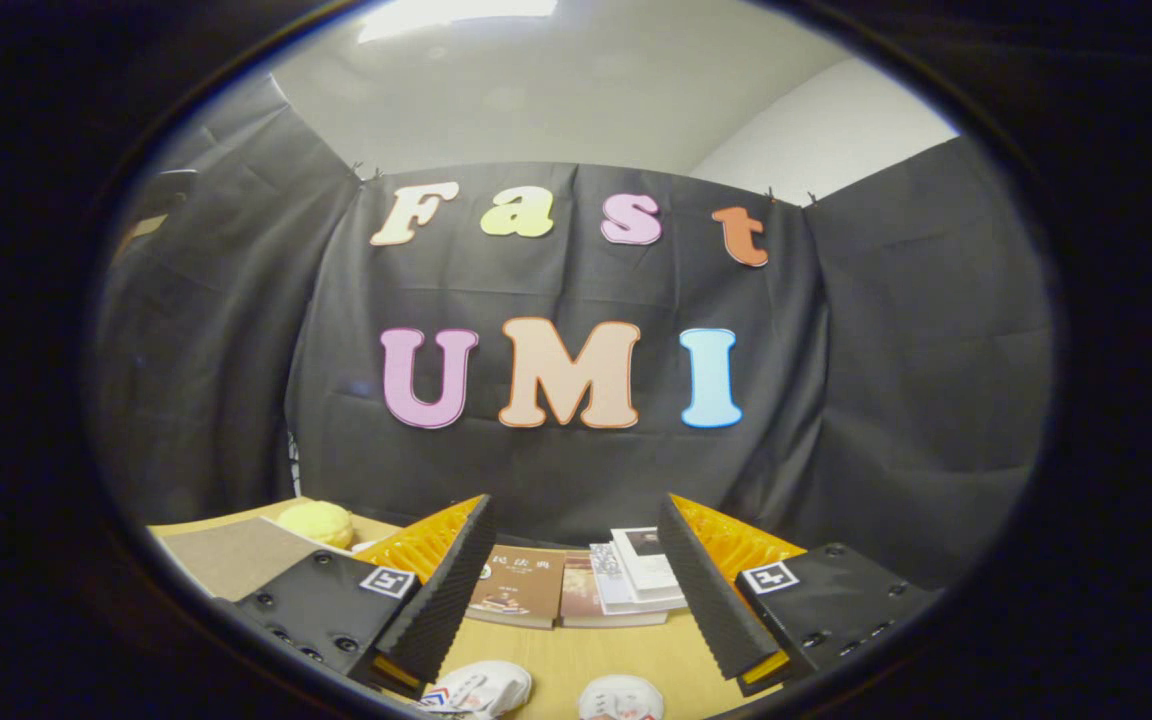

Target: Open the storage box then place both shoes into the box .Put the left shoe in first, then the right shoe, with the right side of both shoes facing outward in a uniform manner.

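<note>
Ribbed hand-held gripper (576,575) agape, white shoes (481,688) below

My gripper (576,580) is sitting wide open right now, fingers spread well apart with nothing pinched between them. Both fingers (451,585) angle outward like a V from my end, ribbed black pads facing each other across the gap, orange backing showing on the outer sides. The black mounts below them each carry a little square marker. It's held pretty level, pointing straight ahead and raised a bit. Neither pad is touching anything.
</note>
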The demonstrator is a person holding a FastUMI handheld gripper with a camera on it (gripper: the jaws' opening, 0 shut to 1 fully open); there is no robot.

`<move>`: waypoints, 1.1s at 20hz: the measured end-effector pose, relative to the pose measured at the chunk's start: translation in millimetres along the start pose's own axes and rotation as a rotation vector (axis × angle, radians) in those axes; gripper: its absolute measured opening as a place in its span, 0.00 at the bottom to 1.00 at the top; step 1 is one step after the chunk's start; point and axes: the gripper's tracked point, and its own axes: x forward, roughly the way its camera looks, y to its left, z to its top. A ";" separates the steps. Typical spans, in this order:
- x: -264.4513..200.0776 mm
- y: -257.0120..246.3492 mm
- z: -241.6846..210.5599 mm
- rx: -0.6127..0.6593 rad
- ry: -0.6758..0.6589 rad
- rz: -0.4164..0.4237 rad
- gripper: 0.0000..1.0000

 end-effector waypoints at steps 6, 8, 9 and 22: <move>-1.3 5.5 1.5 0.017 -0.001 0.007 1.00; -2.3 8.2 0.1 0.026 0.002 0.010 1.00; -3.2 10.9 -1.4 0.035 0.007 0.014 1.00; -28.2 103.7 -94.1 0.521 0.342 0.209 0.99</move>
